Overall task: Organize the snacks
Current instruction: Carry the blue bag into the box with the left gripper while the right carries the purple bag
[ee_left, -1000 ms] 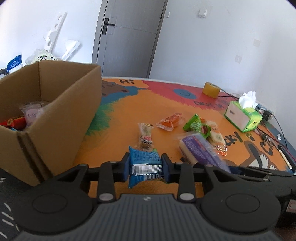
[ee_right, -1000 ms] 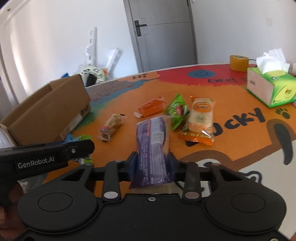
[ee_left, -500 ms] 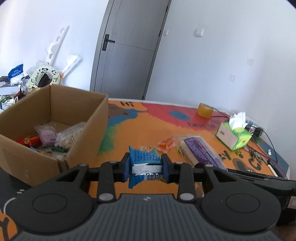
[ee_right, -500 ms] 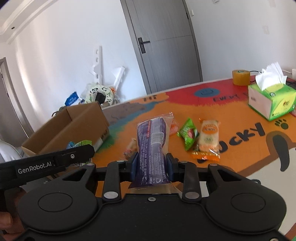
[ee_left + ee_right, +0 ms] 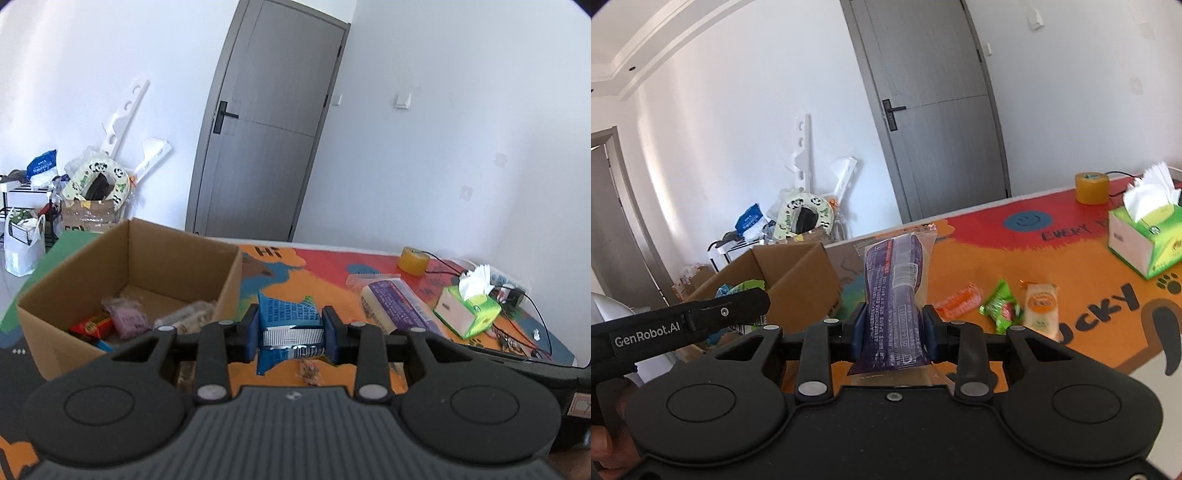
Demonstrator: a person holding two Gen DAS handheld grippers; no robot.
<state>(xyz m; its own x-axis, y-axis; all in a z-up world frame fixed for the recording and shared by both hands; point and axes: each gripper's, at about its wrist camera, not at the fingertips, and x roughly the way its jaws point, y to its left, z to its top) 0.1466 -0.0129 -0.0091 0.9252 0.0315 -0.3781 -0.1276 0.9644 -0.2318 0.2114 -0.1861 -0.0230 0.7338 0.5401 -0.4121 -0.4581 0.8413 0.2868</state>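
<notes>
My left gripper (image 5: 291, 338) is shut on a blue snack packet (image 5: 288, 321) and holds it in the air, just right of an open cardboard box (image 5: 229, 280) that holds several snacks. My right gripper (image 5: 893, 332) is shut on a long purple snack pack (image 5: 895, 284), lifted above the table; that pack also shows in the left wrist view (image 5: 397, 306). The box shows in the right wrist view (image 5: 798, 280) to the left. An orange packet (image 5: 958, 301), a green packet (image 5: 1001, 306) and a yellow-orange packet (image 5: 1039, 308) lie on the colourful table mat (image 5: 1071, 258).
A green tissue box (image 5: 1145, 240) and a roll of yellow tape (image 5: 1091, 187) stand at the right back of the table. Cables (image 5: 524, 332) lie at the far right edge. Clutter and bags (image 5: 88, 192) stand on the floor beyond the box by a grey door (image 5: 266, 140).
Both grippers have risen from the table with their packets and tilted up. The left one has moved towards the box, whose inside now shows.
</notes>
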